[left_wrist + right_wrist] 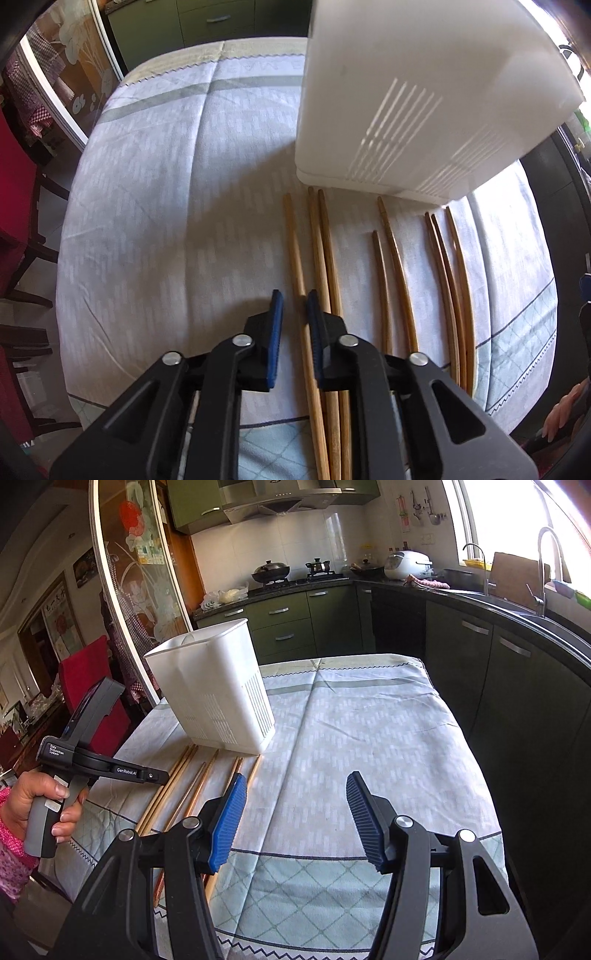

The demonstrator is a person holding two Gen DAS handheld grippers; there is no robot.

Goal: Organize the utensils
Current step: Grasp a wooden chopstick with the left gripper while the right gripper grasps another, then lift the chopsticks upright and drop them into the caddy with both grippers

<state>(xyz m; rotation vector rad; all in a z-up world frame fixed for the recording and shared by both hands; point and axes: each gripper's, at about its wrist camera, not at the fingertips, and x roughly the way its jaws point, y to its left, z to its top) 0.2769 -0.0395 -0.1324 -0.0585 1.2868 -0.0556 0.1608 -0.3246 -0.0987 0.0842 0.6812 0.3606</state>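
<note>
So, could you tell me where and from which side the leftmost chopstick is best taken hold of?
Grip the leftmost chopstick on its thick near half, coming straight down from above with the left tool, whose jaws already straddle it. It lies flat on the tablecloth, with bare cloth on its left. Its far tip is clear of the neighbouring chopstick, but lower down they converge, so closing may catch both.

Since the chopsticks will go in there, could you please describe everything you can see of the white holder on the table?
The white holder is a tall, open-topped tub that looks like matte plastic, with rounded corners and rows of narrow vertical slots low on its walls. It stands upright on the tablecloth, near the table's left side, and widens toward the rim. Its inside is mostly hidden; nothing sticks out. The chopsticks lie on the cloth in front of it, their tips close to its base. Neither tool touches it.
</note>
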